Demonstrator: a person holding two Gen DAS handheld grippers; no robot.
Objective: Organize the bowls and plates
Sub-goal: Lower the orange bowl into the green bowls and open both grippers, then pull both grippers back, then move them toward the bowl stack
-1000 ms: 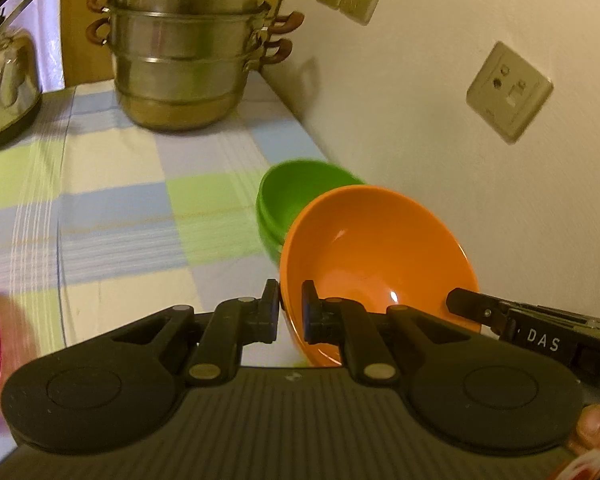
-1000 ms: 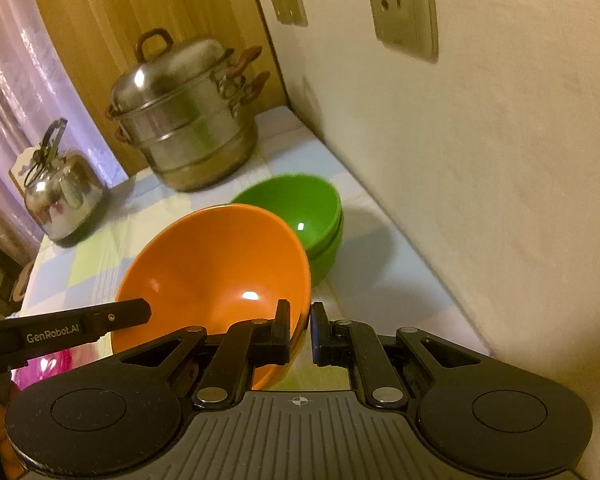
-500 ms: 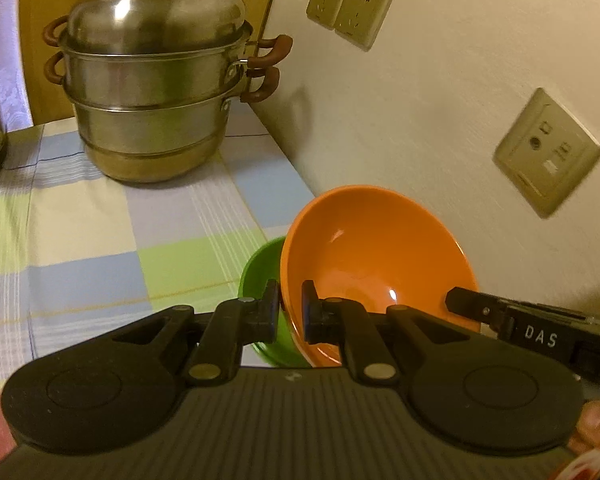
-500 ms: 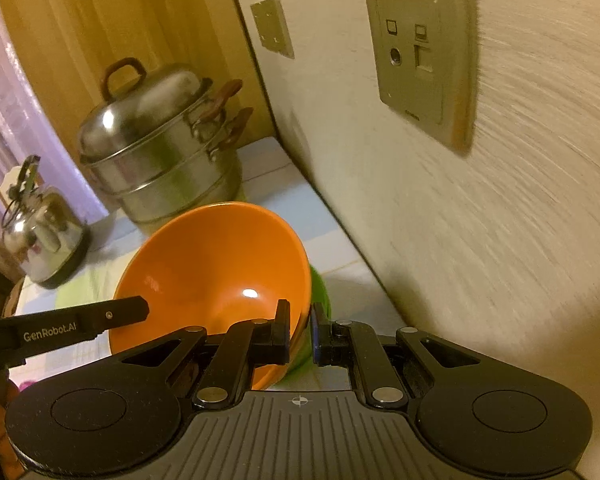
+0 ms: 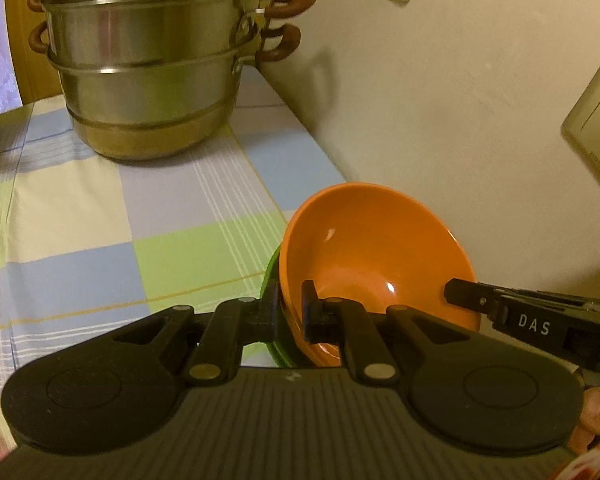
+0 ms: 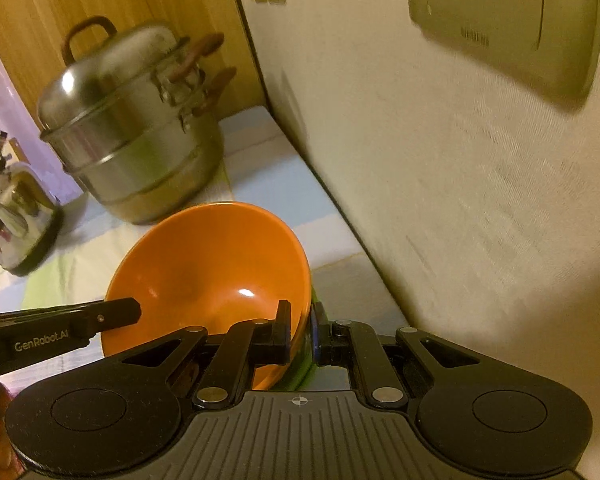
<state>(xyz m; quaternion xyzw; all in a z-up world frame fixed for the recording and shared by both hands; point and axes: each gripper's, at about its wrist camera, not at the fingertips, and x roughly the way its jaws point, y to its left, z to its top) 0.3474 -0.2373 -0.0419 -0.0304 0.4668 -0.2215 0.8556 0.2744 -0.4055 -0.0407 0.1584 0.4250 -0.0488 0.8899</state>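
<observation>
home kitchen | steamer pot (image 5: 148, 76) | kettle (image 6: 12, 216) | checked tablecloth (image 5: 100, 208)

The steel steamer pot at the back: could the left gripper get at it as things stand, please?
Probably not yet. The left gripper is shut on the orange bowl's rim, as is the right gripper. The tablecloth between it and the steamer pot looks free, though.

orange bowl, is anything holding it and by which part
Both grippers hold the orange bowl by its rim: the left gripper pinches the left side, the right gripper the right side.
</observation>
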